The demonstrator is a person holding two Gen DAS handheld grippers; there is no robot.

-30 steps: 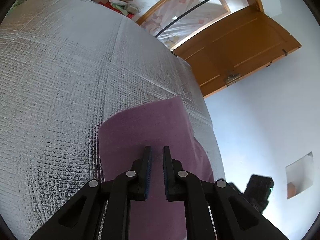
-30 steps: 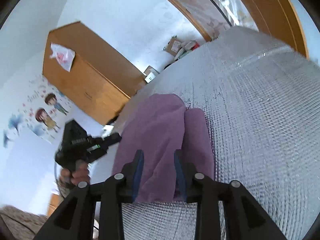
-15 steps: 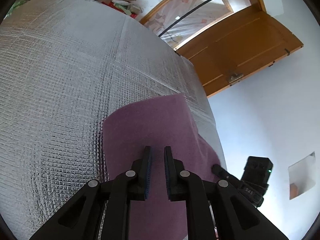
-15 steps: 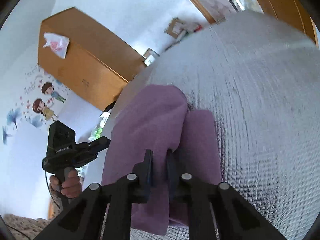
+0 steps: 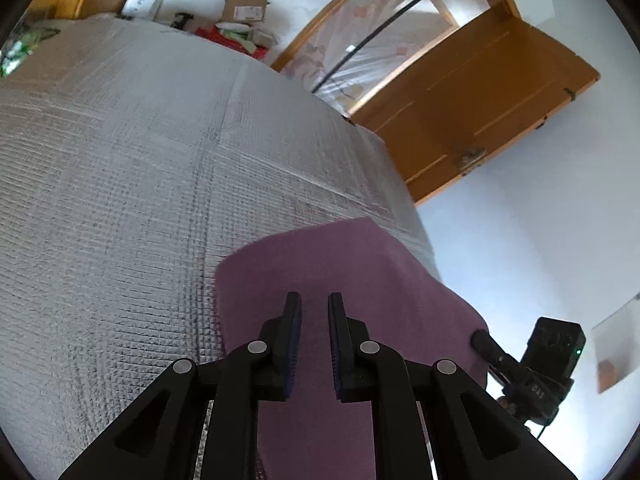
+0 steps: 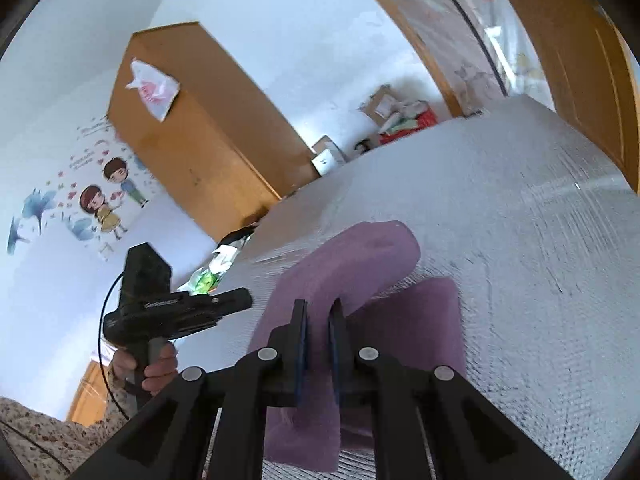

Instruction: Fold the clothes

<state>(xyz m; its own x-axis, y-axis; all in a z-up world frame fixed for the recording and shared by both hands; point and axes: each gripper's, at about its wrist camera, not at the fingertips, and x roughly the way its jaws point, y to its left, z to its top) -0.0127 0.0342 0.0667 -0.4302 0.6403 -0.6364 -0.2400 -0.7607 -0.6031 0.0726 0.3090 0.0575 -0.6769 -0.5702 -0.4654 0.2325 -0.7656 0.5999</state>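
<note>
A purple garment (image 5: 360,272) lies folded on a silver quilted bed cover (image 5: 120,184), near its right edge. My left gripper (image 5: 314,308) hovers over the garment with a narrow gap between its fingers and nothing in them. In the right wrist view my right gripper (image 6: 318,316) is shut on a raised fold of the purple garment (image 6: 352,256), lifting that layer above the part lying flat. The left gripper's body (image 6: 176,308) shows at the left, held in a hand. The right gripper's body (image 5: 532,372) shows at the garment's right edge.
A wooden door (image 5: 480,92) stands open beyond the bed. Cardboard boxes and clutter (image 5: 240,20) sit on the floor at the far side. A wooden wardrobe (image 6: 192,136) stands against the wall with cartoon stickers (image 6: 96,204).
My right gripper closed on the garment's fold and lifted it. My left gripper pulled back a little above the garment and stayed slightly open.
</note>
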